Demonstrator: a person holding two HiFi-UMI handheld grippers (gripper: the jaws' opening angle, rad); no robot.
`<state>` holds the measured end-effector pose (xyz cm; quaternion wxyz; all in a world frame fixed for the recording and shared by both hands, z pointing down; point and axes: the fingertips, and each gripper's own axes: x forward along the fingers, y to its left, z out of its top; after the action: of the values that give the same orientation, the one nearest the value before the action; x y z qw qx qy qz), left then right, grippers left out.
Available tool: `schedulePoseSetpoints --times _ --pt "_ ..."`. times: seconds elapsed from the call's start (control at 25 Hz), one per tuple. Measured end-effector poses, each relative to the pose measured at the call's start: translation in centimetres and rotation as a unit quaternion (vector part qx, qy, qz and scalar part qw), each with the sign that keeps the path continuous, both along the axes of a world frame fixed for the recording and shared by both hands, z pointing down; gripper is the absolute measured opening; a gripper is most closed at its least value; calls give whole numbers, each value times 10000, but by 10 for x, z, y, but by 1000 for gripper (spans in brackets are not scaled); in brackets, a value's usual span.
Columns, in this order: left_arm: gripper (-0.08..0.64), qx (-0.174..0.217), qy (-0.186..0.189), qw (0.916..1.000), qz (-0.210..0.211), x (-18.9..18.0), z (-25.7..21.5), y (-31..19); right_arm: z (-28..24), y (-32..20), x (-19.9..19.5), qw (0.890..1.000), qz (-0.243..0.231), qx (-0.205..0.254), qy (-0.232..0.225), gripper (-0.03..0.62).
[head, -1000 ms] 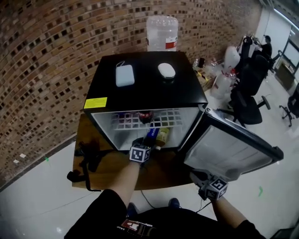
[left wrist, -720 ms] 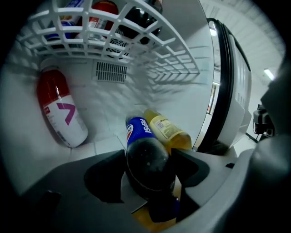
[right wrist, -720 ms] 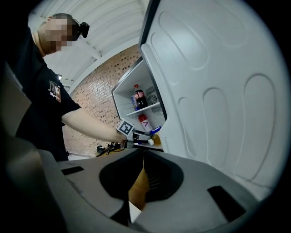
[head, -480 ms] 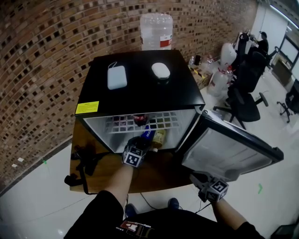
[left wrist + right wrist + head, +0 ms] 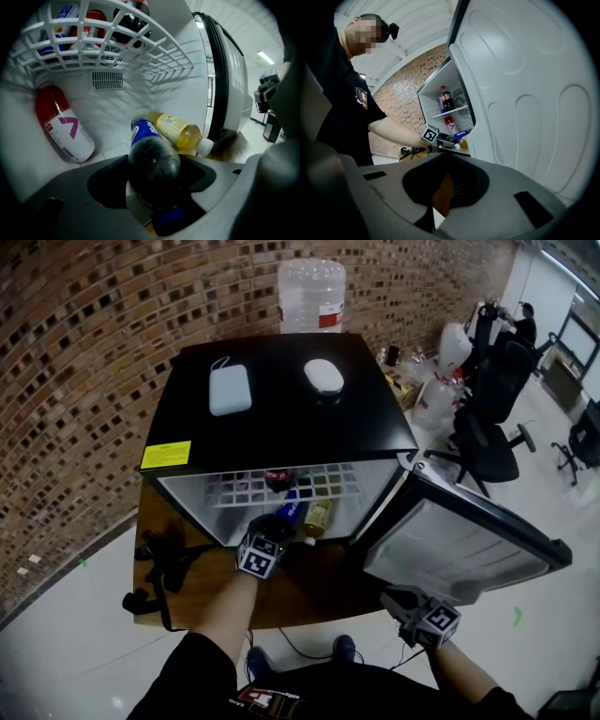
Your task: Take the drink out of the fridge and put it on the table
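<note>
A black mini fridge (image 5: 281, 427) sits on a wooden table (image 5: 323, 592) by a brick wall, its door (image 5: 450, 545) open to the right. Nearest, the right gripper (image 5: 405, 606) hangs by the door's lower corner, jaws close together on nothing. The left gripper (image 5: 267, 538) clamps the Pepsi bottle (image 5: 151, 154) on the fridge floor. Its long axis points straight inward, so withdrawal likely runs straight back. A yellow drink bottle (image 5: 176, 131) lies just beside it. Since a second ago the left gripper has drifted slightly leftward.
</note>
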<state>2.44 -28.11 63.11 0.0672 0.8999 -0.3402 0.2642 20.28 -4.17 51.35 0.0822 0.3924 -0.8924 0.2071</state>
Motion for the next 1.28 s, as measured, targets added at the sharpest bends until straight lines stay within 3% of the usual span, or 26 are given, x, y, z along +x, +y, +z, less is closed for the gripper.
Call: schedulePoseSetpoints --times 0.4,0.56,0.88,1.28 --pt "327 -563 -141 9975 400 -48 -13 52 17 -49 -90 9918 -907 734 514 40" --pt "327 -669 -158 9951 706 -68 -18 76 32 -69 -131 9841 -1241 1099 638 147" --pt "327 -447 -324 9860 1574 -69 -17 121 66 -88 -179 9545 -1653 2087 1341 349" --pt "325 -709 -683 9700 2221 -69 0 172 103 -85 -191 9020 -2187 2729 2533 394"
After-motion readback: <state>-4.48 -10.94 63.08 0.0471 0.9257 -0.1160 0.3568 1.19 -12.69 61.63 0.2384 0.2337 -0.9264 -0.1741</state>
